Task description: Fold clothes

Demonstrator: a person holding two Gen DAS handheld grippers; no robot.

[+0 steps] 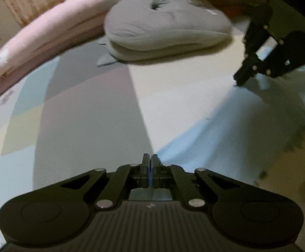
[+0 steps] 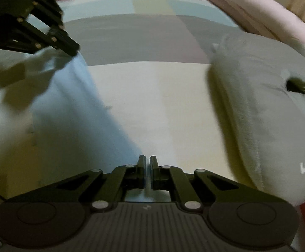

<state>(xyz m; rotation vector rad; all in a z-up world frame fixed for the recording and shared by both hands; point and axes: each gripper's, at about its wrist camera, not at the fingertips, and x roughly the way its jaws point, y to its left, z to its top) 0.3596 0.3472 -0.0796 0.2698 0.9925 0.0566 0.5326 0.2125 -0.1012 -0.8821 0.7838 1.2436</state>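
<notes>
Both black two-finger grippers, left (image 1: 150,159) and right (image 2: 147,161), pinch the pale blue cloth (image 2: 72,113) beside the folded grey padded cushion (image 1: 167,29).

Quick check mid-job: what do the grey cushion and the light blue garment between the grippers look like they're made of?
Grey cushion: soft matte woven or brushed fabric over padding, judging by the tufted dimple and puffy seamed edge. Light blue garment: thin, limp cloth, probably cotton-like; it drapes in a smooth sheet without shine. Motion blur hides the weave on both, so this is a guess.
</notes>
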